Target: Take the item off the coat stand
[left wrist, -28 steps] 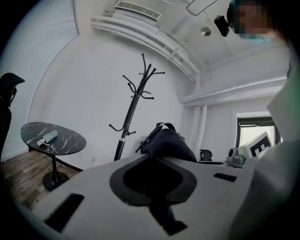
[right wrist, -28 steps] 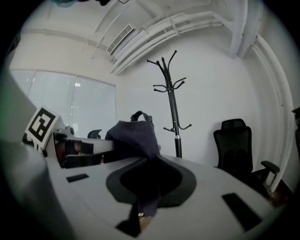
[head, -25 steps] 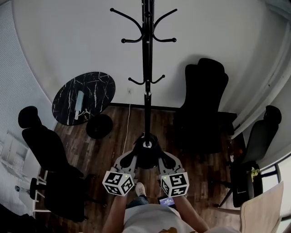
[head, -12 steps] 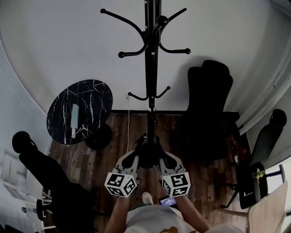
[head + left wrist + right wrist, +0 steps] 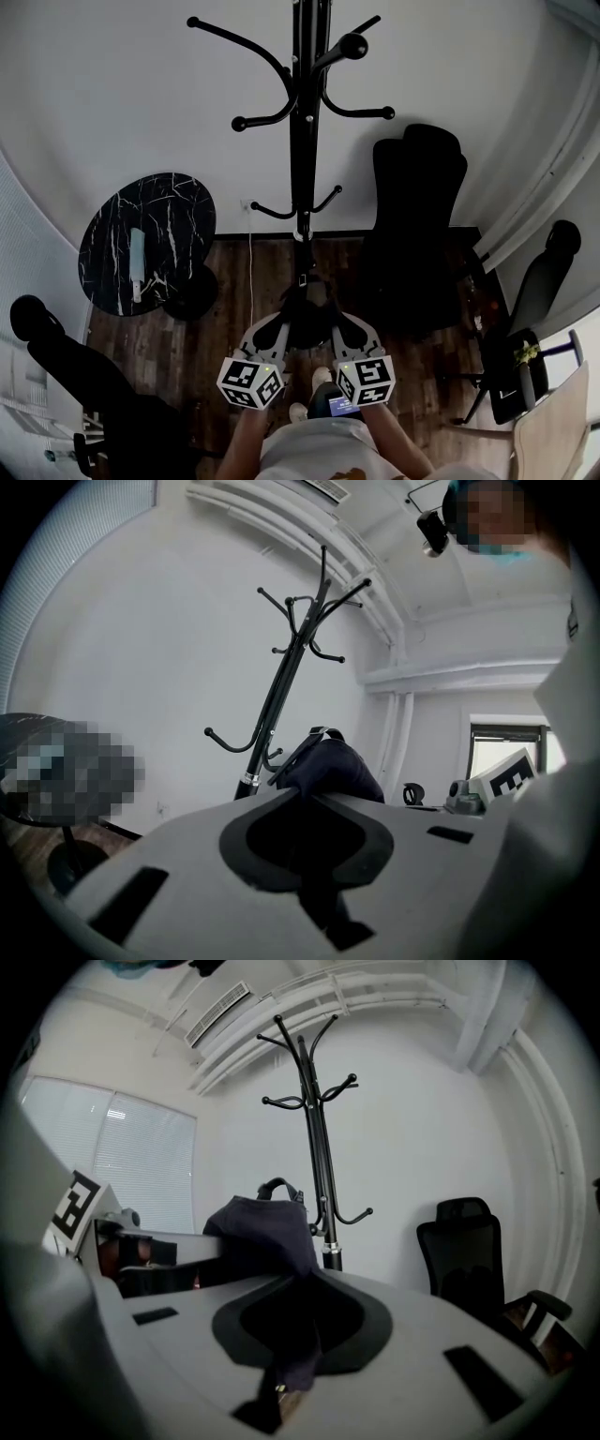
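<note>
The black coat stand (image 5: 300, 141) rises in the middle of the room with bare hooks. In front of it, below its lowest hooks, hangs a dark cloth item (image 5: 307, 319) with a strap, clear of the pole. My left gripper (image 5: 284, 326) is shut on its left side and my right gripper (image 5: 334, 326) on its right side. In the left gripper view the item (image 5: 333, 766) bulges past the closed gripper (image 5: 302, 797), with the stand (image 5: 281, 686) behind. In the right gripper view dark fabric (image 5: 262, 1232) runs down through the gripper (image 5: 298, 1283), and the stand (image 5: 319, 1147) is beyond it.
A round black marble table (image 5: 145, 239) stands at the left by the wall. A tall black office chair (image 5: 417, 216) is right of the stand. Other dark chairs sit at the lower left (image 5: 84, 366) and the right (image 5: 544, 272). The floor is dark wood.
Both grippers keep the same hold on the item at the same spot in the view. The head view has shifted: the stand's upper hooks show lower and larger, and the table has slid left.
</note>
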`<state>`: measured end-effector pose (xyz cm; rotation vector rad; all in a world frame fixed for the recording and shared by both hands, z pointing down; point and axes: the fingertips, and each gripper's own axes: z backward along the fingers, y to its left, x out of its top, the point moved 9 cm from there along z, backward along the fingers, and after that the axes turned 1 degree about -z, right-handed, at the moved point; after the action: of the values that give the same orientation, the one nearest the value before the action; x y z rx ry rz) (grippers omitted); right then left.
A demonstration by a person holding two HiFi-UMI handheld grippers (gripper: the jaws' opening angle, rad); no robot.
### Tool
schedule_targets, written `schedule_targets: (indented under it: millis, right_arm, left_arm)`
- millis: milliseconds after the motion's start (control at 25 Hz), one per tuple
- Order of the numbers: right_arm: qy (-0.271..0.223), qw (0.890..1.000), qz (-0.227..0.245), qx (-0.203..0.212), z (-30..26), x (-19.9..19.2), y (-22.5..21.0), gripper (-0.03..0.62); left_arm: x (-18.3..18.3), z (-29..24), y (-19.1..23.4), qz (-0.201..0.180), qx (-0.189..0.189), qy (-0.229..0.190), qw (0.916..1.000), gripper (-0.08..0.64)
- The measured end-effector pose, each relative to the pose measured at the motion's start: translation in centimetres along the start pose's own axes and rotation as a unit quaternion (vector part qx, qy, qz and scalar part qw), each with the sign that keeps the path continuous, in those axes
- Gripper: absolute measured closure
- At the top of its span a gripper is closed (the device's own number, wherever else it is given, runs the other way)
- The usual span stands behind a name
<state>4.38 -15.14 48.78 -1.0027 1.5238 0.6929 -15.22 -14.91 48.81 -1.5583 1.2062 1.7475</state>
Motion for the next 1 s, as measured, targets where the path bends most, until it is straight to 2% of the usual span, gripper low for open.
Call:
schedule_targets:
  millis: [320,560,1000]
  right_arm:
    - [0.003,1.0,-0.01,-0.002,-1.1,-0.8,-0.8,0.554]
    - [0.0,1.0,-0.016,-0.003,-1.6,-0.7,-1.2,0.554]
    - [0.015,1.0,-0.021,-0.002,-3.3,-1.2,-2.5,0.554]
  left_arm:
    - [-0.3,-1.3,0.7,-0.01,-0.003,0.015,0.9998,0.534]
    - [-0.3,-2.1,1.0,-0.012,0.0,0.002,0.9999,0.534]
    - [-1.0,-4.1,2.2,0.003,-0.004,0.022,0.9997,0.534]
